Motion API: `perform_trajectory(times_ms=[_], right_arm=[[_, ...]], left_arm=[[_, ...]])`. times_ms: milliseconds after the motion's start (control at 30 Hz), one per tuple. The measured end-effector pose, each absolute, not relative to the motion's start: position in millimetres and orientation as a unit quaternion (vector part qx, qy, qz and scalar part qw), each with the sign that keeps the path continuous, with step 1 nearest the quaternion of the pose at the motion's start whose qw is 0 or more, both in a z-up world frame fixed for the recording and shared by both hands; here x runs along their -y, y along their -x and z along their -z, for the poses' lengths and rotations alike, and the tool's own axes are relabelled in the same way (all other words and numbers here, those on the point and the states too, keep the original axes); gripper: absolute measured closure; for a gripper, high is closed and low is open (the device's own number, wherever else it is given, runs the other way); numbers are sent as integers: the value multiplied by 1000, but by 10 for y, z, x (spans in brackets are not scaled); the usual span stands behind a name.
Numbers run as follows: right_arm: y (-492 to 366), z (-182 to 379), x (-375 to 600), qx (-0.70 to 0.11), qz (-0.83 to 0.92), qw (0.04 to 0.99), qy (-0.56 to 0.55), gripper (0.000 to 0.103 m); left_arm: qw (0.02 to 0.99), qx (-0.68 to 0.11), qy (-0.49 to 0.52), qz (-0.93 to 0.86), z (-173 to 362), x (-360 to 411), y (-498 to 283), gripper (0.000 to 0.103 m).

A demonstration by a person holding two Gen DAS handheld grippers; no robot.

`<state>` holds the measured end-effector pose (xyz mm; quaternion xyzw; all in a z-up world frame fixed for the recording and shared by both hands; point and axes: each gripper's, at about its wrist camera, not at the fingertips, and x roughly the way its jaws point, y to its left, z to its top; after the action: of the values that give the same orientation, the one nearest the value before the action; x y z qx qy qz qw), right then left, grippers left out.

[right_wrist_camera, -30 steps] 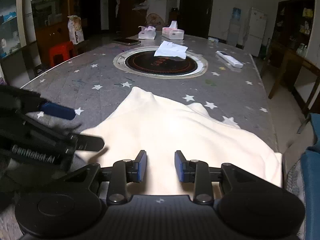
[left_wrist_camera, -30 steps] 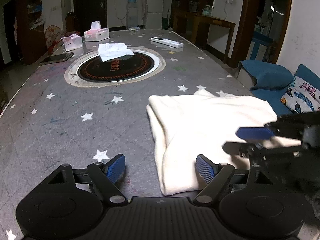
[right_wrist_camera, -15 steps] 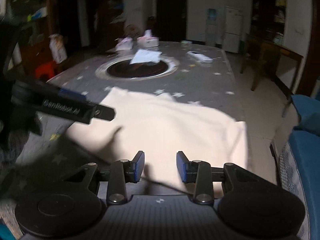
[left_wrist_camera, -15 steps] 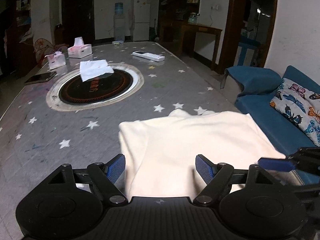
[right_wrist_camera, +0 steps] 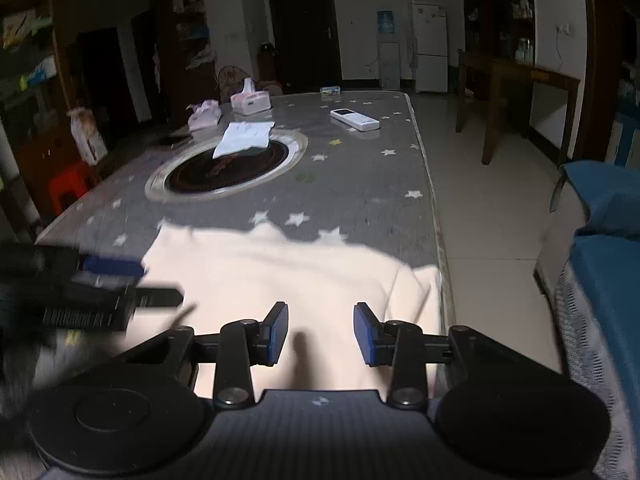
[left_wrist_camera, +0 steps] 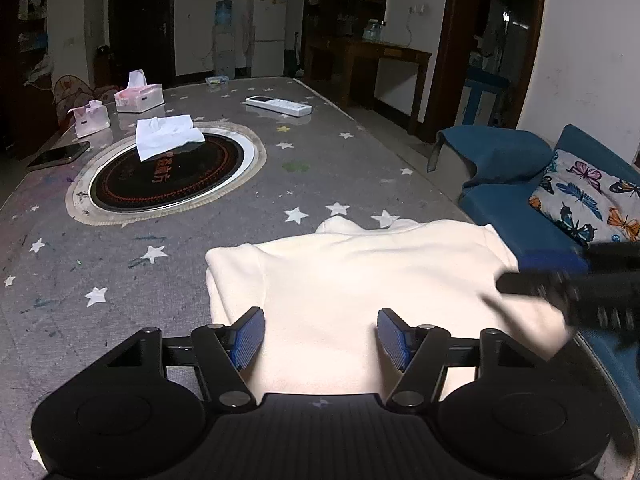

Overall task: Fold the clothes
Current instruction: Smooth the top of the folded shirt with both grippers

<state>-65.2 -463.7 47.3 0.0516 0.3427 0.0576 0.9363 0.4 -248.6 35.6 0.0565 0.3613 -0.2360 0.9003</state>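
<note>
Dim household room: a long table covered in a grey star-printed cloth [left_wrist_camera: 328, 148] carries everything. Going from its left edge in the left wrist view, a dark smartphone [left_wrist_camera: 58, 155] lies flat near that edge, with a small pink tissue pack [left_wrist_camera: 89, 119] and a larger pink-and-white tissue box [left_wrist_camera: 139, 96] beyond it toward the far left corner. At the middle of the table sits a round black inset hotplate with a metal rim [left_wrist_camera: 168, 174], and a loose white tissue sheet [left_wrist_camera: 166, 136] lies across its far edge. Farther right, near the far right edge, rests a white remote control [left_wrist_camera: 278, 105].

A cream-coloured folded garment [left_wrist_camera: 360, 280] lies flat at the near right corner of the table, its right side reaching the table's right edge, where the right wrist view shows it [right_wrist_camera: 288, 276] hanging slightly over. The left gripper [left_wrist_camera: 320, 338] hangs above the garment's near part with its blue-padded fingers set wide apart and nothing between them. The right gripper [right_wrist_camera: 321, 334] hovers over the garment's near right portion, its blue pads parted with a moderate gap and nothing between them; it shows as a blurred dark shape at the right of the left wrist view [left_wrist_camera: 576, 280]. Beyond the table's right edge stands a blue sofa [left_wrist_camera: 508, 184] with a butterfly-printed cushion [left_wrist_camera: 588, 196].
</note>
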Motion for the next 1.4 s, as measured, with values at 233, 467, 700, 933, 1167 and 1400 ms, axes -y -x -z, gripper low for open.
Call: perform_trajectory(times_ms=[233, 467, 700, 933, 1167, 1400], right_arm=[[356, -270, 4745, -367, -37, 928, -55, 68], [218, -332, 4723, -353, -39, 933, -56, 67], [174, -279, 4707, -360, -26, 931, -52, 56], [530, -424, 4593, -341, -20, 939, -39, 30], [822, -476, 4451, -330, -8, 943, -29, 18], [1072, -546, 4309, -315, 6, 949, -20, 3]], left_arm=[[898, -370, -63, 230, -294, 2477, -63, 38], [897, -375, -68, 225, -284, 2506, -102, 36], [896, -376, -68, 226, -313, 2498, -84, 33], [898, -372, -66, 226, -354, 2442, 38, 25], [903, -360, -68, 223, -430, 2317, 233, 14], [905, -356, -70, 222, -453, 2198, 427, 4]])
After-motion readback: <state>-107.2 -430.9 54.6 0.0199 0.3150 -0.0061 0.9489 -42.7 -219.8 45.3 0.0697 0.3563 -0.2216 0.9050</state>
